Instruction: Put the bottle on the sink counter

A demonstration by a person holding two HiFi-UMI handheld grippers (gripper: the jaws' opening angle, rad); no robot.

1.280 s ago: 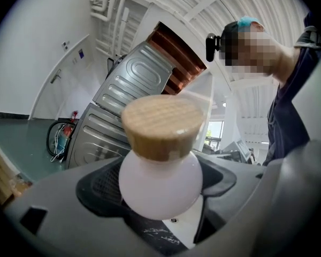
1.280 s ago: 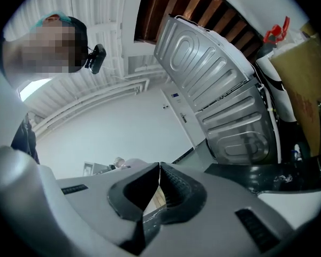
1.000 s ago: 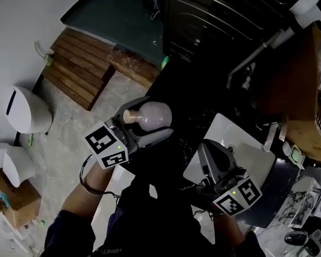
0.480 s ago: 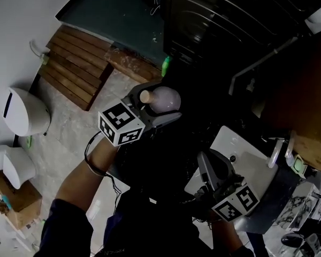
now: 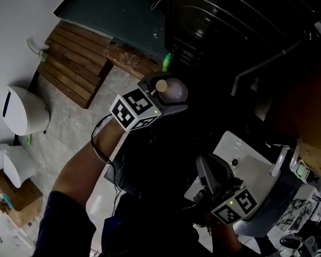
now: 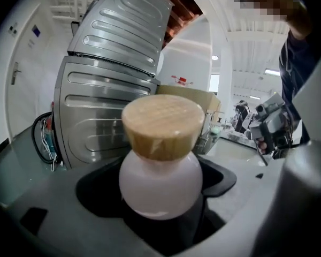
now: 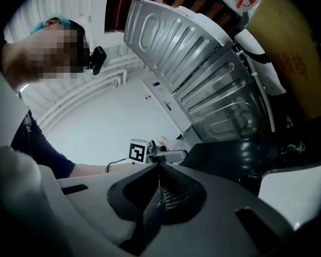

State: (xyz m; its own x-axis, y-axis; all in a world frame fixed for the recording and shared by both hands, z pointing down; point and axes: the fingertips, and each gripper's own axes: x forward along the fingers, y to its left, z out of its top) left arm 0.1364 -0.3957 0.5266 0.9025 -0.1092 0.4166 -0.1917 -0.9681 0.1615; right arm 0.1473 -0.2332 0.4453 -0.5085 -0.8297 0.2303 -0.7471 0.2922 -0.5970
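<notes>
1. While the bottle hangs in mid-air, well apart from the sink counter, the step in hand reads as the carry toward it.
2. To do it well: bring the load across and down over a bare white stretch of counter beside the basin. Turn the base flat to the surface and let it touch before easing the grip. The round belly looks likely to roll.
3. Left hand-held gripper: jaws spread wide and clamped on the bottle's pale belly, with the wooden cap showing above them.
4. Right hand-held gripper: jaws pressed together with nothing between them, hovering low near the basin.
</notes>
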